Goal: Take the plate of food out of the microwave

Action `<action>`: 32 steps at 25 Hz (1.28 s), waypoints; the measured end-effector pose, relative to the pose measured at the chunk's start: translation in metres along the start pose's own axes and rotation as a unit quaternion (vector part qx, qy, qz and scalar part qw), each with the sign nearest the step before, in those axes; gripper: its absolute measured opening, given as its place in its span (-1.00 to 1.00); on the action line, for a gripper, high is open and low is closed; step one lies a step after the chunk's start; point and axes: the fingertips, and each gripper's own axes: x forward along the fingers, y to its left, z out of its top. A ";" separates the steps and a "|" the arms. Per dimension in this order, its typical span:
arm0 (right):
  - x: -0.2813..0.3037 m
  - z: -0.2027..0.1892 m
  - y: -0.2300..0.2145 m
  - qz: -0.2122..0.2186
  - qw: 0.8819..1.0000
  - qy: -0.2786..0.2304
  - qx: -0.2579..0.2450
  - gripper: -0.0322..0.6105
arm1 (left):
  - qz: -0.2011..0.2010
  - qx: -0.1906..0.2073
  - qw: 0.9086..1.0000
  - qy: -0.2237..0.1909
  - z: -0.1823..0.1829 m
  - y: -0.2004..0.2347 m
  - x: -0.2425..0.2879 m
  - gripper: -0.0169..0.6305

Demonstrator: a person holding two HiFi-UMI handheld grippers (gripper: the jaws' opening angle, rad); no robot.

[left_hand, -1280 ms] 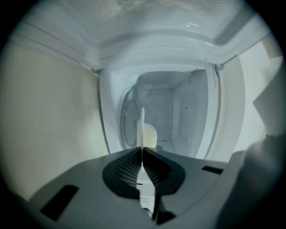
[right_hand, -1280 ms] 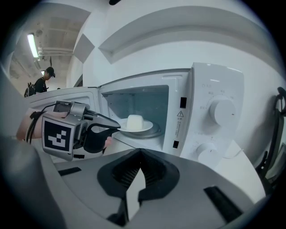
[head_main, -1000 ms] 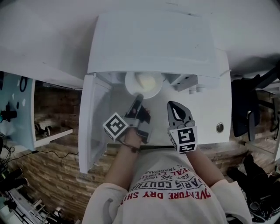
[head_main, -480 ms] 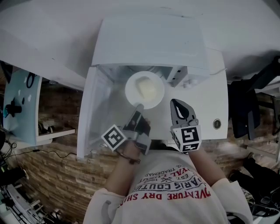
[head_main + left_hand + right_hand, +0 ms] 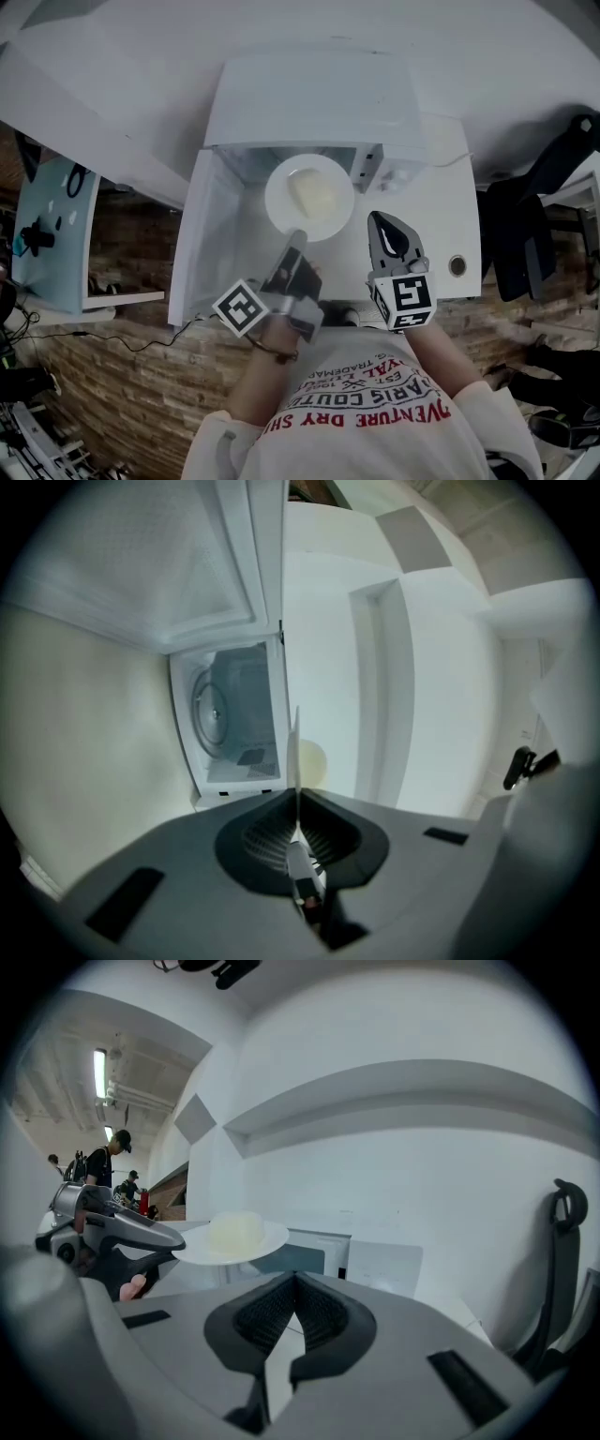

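Observation:
A white plate (image 5: 309,197) with a pale mound of food (image 5: 315,195) hangs in front of the open white microwave (image 5: 314,94), over the counter. My left gripper (image 5: 297,236) is shut on the plate's near rim. In the left gripper view the plate (image 5: 296,747) shows edge-on between the jaws of the left gripper (image 5: 296,803), with the microwave cavity (image 5: 234,719) beyond. My right gripper (image 5: 379,221) hovers to the plate's right, shut and holding nothing. The right gripper view shows that gripper (image 5: 296,1283) with its jaws together, and the plate (image 5: 230,1238) held level at the left.
The microwave door (image 5: 202,244) stands swung open to the left of the plate. The white counter (image 5: 441,234) has a round grommet (image 5: 457,266) at the right. A dark chair (image 5: 525,234) stands right of the counter. People (image 5: 112,1162) are far off.
The left gripper has drawn the plate out of the microwave cavity toward the person. The right gripper has stayed nearly where it was.

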 end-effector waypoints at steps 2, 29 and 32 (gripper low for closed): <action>-0.004 0.009 -0.001 0.000 1.000 -0.014 -0.003 -0.89 | -0.006 0.007 1.000 0.000 0.000 -0.009 0.000 -0.90; -0.010 0.033 -0.001 0.011 0.999 -0.041 -0.012 -0.89 | -0.023 0.004 1.000 -0.008 0.001 -0.025 0.006 -0.90; -0.009 0.032 0.002 0.014 0.999 -0.040 -0.012 -0.89 | -0.021 0.006 1.000 -0.007 0.001 -0.023 0.006 -0.90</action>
